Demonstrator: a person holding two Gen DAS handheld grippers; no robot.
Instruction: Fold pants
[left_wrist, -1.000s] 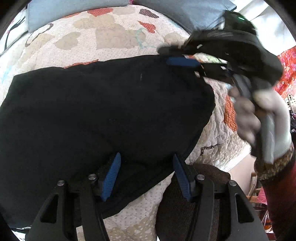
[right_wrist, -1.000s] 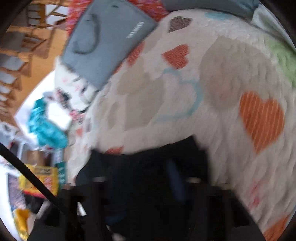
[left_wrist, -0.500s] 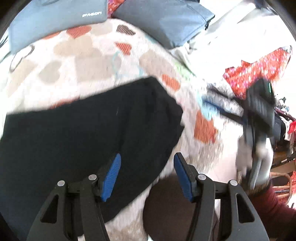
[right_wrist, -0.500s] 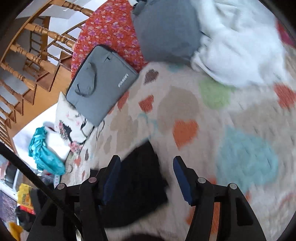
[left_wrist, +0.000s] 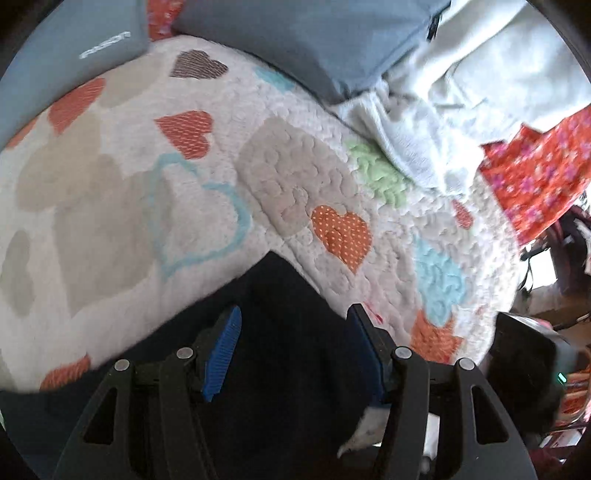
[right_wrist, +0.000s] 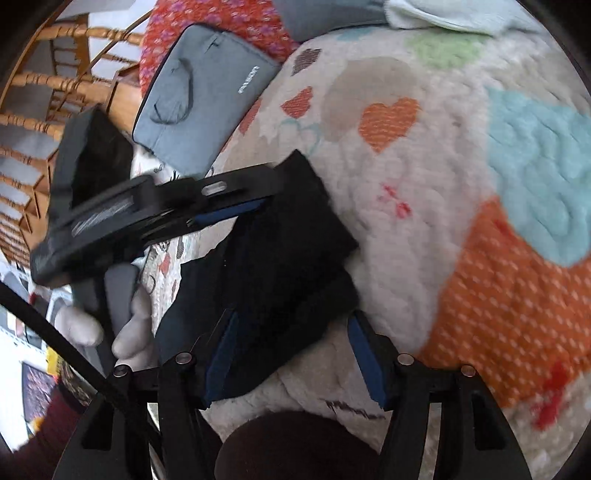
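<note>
The black pants (left_wrist: 288, 332) lie folded into a thick stack on the heart-patterned quilt (left_wrist: 303, 184). In the left wrist view my left gripper (left_wrist: 293, 325) is open, its blue pads straddling the stack's near corner. In the right wrist view the pants (right_wrist: 280, 266) lie at centre left, and my right gripper (right_wrist: 291, 325) is open just over their near edge, holding nothing. The left gripper (right_wrist: 236, 210) shows there from the side, low over the pants, held by a gloved hand (right_wrist: 125, 325).
A grey laptop bag (right_wrist: 199, 92) lies at the quilt's far left. A grey pillow (left_wrist: 314, 44), white cloth (left_wrist: 461, 92) and red floral fabric (left_wrist: 535, 173) lie at the back. A wooden stair railing (right_wrist: 44, 85) stands beyond the bed.
Both grippers have swung across the bed. The right gripper, earlier at the pants' far edge, has let go and pulled back. The left gripper has moved to the stack's corner.
</note>
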